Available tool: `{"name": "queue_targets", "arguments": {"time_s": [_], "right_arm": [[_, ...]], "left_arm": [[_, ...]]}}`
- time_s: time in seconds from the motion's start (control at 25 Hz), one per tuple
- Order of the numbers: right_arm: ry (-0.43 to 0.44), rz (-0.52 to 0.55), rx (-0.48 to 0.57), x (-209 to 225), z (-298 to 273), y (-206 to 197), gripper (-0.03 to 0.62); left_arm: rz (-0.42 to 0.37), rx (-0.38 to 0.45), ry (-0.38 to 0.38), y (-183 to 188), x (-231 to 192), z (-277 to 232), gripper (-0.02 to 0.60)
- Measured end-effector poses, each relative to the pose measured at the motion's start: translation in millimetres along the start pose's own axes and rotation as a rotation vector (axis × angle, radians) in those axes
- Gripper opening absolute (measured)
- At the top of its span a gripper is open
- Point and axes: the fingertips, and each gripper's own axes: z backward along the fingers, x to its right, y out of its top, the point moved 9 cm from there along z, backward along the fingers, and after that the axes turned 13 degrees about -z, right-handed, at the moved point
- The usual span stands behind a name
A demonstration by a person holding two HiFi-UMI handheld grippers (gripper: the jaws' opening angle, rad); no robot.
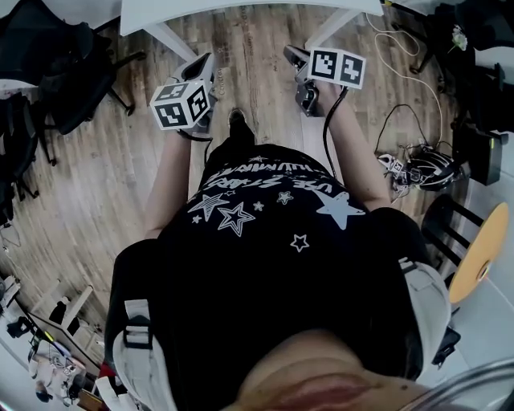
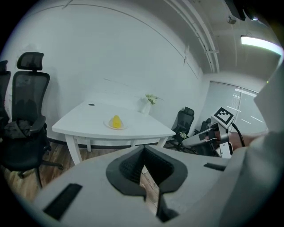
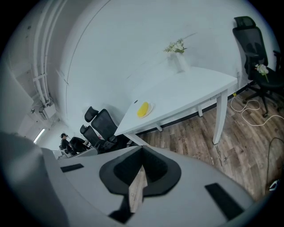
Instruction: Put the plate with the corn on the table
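A white plate [image 2: 108, 124] with a yellow piece of corn [image 2: 116, 121] sits on the white table [image 2: 137, 131], well ahead of both grippers. In the right gripper view the same plate [image 3: 150, 106] and corn [image 3: 142, 109] lie near the table's [image 3: 191, 91] left end. My left gripper [image 2: 143, 174] is shut with nothing in it. My right gripper [image 3: 139, 178] is also shut and empty. In the head view the left gripper [image 1: 202, 61] and right gripper [image 1: 294, 54] are held side by side at waist height, pointing at the table edge [image 1: 241, 10].
A white vase of flowers [image 2: 147, 105] stands at the table's far side. Black office chairs [image 2: 26, 111] flank the table, with more [image 3: 100, 126] beyond it. Cables and gear [image 1: 418, 164] lie on the wooden floor at right, beside a round wooden stool [image 1: 480, 250].
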Motion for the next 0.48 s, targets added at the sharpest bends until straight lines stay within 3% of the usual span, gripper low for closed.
{"name": "queue_targets", "arguments": {"time_s": [0.48], "right_arm": [[0.034, 0.037, -0.011, 10, 53, -45, 0.006]], "left_arm": [[0.010, 0.014, 0.023, -25, 60, 43, 0.005]]}}
